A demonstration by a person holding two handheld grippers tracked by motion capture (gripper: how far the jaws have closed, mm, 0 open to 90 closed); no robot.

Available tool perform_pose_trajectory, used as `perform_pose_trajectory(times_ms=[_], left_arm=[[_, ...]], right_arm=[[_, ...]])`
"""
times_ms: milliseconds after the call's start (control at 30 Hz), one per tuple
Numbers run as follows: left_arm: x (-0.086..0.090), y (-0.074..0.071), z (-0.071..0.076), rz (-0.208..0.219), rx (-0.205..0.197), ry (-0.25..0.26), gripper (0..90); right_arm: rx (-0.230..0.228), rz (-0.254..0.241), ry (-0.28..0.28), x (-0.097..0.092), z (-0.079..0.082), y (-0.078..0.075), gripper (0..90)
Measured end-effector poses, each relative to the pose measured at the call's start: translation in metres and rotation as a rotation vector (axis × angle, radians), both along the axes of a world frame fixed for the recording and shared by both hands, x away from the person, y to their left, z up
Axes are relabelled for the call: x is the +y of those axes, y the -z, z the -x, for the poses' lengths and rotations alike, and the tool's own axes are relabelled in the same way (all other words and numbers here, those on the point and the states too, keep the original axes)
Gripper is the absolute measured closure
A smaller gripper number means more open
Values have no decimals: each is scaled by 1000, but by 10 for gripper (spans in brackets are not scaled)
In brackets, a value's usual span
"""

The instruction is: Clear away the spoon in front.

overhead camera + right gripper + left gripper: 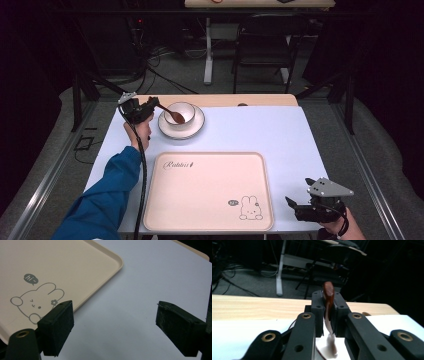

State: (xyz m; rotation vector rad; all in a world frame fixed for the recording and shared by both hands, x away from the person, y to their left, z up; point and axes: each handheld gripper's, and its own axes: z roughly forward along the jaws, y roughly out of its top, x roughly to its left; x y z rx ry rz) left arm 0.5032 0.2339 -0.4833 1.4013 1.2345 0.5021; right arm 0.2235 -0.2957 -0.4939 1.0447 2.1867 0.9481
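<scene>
Near the surface's front right corner, right gripper (306, 204) idle, jaws spread. Far left: left gripper (150, 109) clamping spoon (172, 115), bowl end reaching rightward over cup (181, 114).

Spoon (172, 115): brown, clamped by its handle between the closed jaws of the left gripper (150, 107), tilted, bowl end down inside the cup (181, 113). Cup: white, upright on a white saucer (196, 128), just beside the left gripper. Tray (210, 195): beige, rabbit print, flat, beside the open right gripper (301, 196).
</scene>
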Motion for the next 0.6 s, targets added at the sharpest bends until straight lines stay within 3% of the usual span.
perform_pose_trajectory(times_ms=[300, 600], left_arm=[[5, -11, 5, -23, -27, 3, 842], [3, -26, 12, -88, -52, 15, 843]], right_arm=[[-1, -2, -9, 1, -3, 0, 142], [-1, -2, -14, 3, -4, 0, 142]])
